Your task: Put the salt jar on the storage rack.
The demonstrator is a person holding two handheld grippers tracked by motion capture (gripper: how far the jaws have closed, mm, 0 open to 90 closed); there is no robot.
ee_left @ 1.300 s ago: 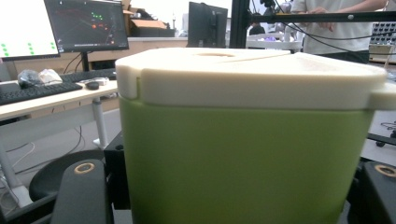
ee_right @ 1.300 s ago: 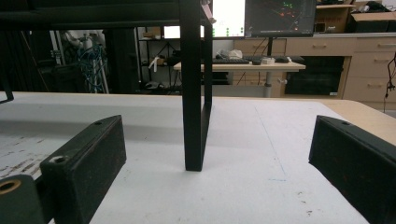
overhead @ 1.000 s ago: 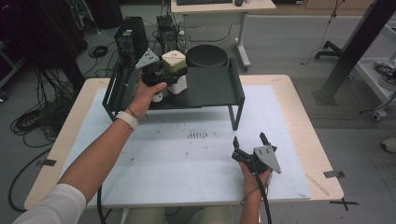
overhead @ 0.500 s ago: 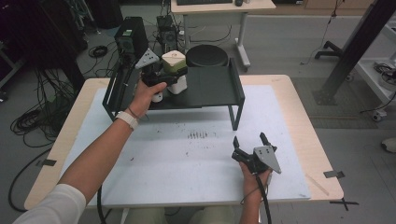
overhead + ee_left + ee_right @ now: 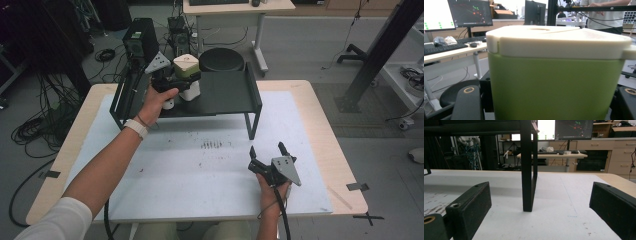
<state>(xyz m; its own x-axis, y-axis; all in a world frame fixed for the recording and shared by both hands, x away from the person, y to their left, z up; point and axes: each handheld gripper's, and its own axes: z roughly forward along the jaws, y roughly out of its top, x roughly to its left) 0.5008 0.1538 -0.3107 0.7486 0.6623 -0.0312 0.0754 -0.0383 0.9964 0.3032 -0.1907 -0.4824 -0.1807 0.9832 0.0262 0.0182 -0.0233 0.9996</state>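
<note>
Between the left tongs (image 5: 186,80), clamped on its green sides, a lidded box (image 5: 186,65) sits on the black shelf (image 5: 225,95); rigid, probably light, smooth plastic. Right tongs (image 5: 270,150) stand apart, empty.

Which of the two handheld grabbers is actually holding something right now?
The left gripper, up on the black shelf, is clamped on the green box with a cream lid. The right gripper hovers open over the table, holding nothing.
</note>
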